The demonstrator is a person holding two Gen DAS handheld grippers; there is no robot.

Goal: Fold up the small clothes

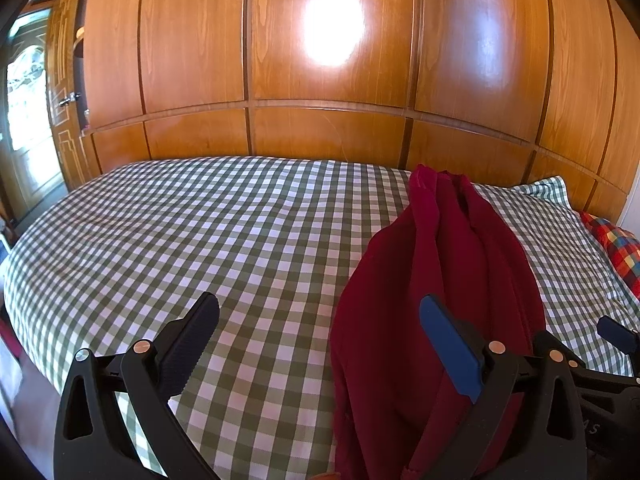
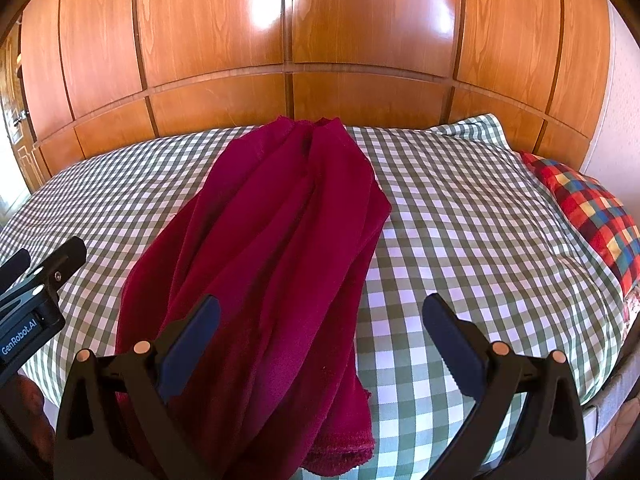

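Well, both grippers [image 1: 320, 320] [image 2: 320, 322] wide-jawed (over garment [image 2: 260, 260])

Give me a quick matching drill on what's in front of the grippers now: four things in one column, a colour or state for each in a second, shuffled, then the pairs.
Things:
1. garment
2. bedcover
3. pillow
4. left gripper

Colour or state:
A. green and white check
B. open, holding nothing
C. dark red, bunched in long folds
D. red, blue and yellow check

Pairs: 1-C, 2-A, 3-D, 4-B

The right gripper is open too, with the garment's near end lying under its left finger.
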